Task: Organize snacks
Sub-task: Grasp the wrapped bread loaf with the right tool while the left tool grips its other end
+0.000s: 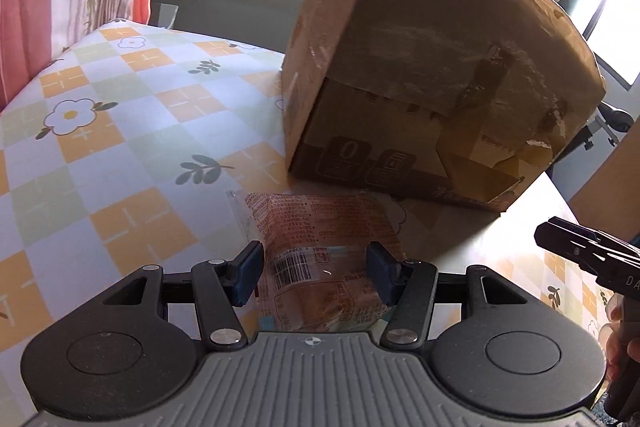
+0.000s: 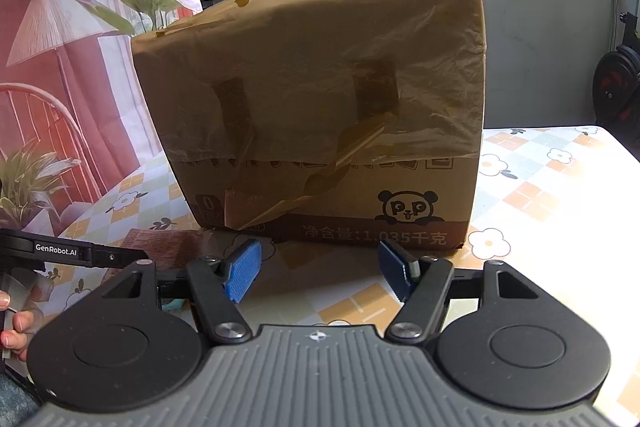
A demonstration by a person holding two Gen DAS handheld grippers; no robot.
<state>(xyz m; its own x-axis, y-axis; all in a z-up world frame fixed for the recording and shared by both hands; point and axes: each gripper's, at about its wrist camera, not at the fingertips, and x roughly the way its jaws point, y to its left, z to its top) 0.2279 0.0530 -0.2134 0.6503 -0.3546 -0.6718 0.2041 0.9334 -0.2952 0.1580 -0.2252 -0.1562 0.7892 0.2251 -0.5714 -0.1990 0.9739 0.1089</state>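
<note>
A clear-wrapped snack packet [image 1: 316, 255] with orange print and a barcode lies on the checked tablecloth, just in front of a big cardboard box [image 1: 432, 67]. My left gripper [image 1: 314, 273] is open, with its blue pads either side of the packet's near end; I cannot tell whether they touch it. In the right wrist view the box [image 2: 320, 115] stands straight ahead, wrapped in brown tape with a panda logo. My right gripper [image 2: 320, 273] is open and empty, low over the table before the box. The packet [image 2: 160, 247] shows at its left.
The table [image 1: 100, 131] has a flower-and-check cloth. A curtain with a plant print [image 2: 80, 47] hangs on the left, a window behind. The other gripper's body [image 1: 592, 259] shows at the right of the left wrist view.
</note>
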